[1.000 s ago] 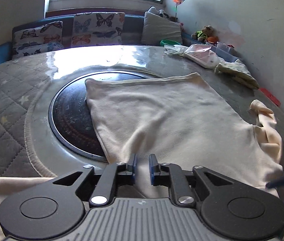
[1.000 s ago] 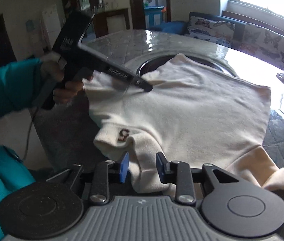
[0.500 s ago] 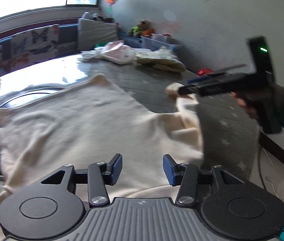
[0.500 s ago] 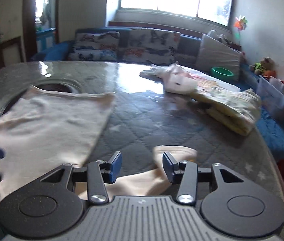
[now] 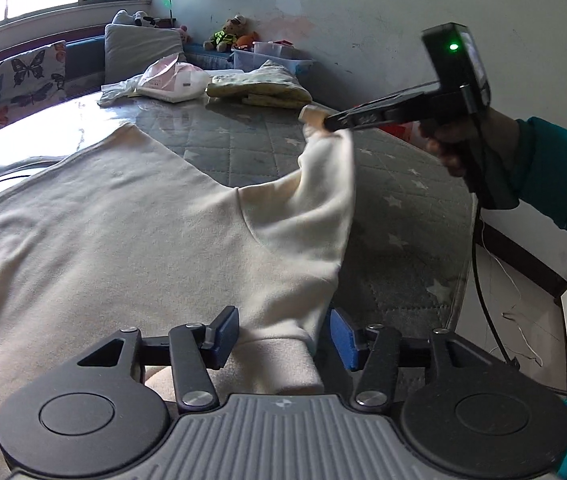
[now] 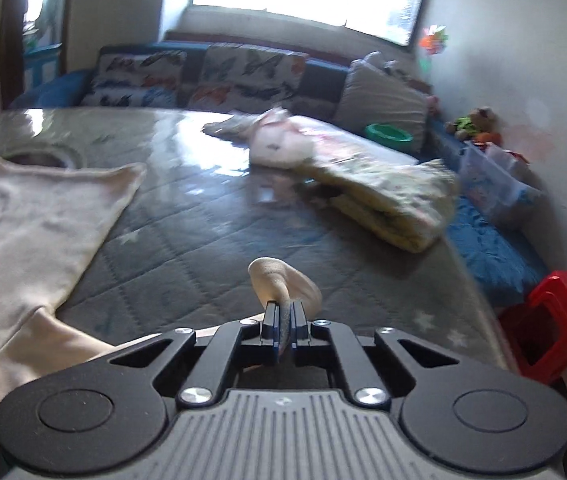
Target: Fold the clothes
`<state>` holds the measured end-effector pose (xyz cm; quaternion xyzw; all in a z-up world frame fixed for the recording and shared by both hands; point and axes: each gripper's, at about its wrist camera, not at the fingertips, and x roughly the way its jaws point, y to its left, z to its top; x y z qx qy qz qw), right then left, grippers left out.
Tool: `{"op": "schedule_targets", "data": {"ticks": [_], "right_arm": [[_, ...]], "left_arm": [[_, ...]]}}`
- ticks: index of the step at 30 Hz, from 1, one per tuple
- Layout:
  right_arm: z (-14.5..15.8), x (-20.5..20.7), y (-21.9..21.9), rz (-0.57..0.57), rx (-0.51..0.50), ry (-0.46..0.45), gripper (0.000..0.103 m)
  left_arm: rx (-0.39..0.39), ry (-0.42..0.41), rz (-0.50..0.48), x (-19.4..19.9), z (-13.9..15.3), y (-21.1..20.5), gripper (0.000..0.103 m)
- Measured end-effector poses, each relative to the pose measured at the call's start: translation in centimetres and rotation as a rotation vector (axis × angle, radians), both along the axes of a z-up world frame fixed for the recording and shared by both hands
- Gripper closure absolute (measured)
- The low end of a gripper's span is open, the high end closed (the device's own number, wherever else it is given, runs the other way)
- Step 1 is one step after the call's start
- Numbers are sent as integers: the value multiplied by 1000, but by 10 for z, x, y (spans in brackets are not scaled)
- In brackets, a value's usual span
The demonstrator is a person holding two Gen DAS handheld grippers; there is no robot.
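Right gripper [image 6: 283,326] clamped tight on the cuff of the cream long-sleeved cotton sweatshirt [image 5: 131,232], sleeve lifted off the grey quilted worktop [image 5: 395,216] near its right edge. Left gripper [image 5: 283,334] about half wide, jaws opening, ribbed collar between the blue pads [image 5: 341,336], untouched. Sweatshirt body spread flat across the worktop middle, hem toward the far edge, slightly rumpled.
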<state>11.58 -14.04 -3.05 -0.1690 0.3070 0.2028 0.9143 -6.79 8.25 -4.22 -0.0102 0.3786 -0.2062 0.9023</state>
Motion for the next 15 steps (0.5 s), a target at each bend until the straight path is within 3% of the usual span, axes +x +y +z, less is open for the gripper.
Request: {"op": "schedule_targets", "data": {"ticks": [5, 7, 10, 15], "right_arm": [[-2, 2, -40, -109, 38, 28, 98], [-14, 5, -54, -151, 22, 76, 90], [-22, 4, -59, -188, -10, 65, 78], [-13, 3, -51, -176, 11, -8, 76]], "left_arm": [[7, -7, -20, -1, -1, -3, 44], [9, -8, -27, -2, -1, -4, 43], [16, -8, -33, -3, 0, -4, 42], [19, -5, -29, -3, -1, -7, 40]]}}
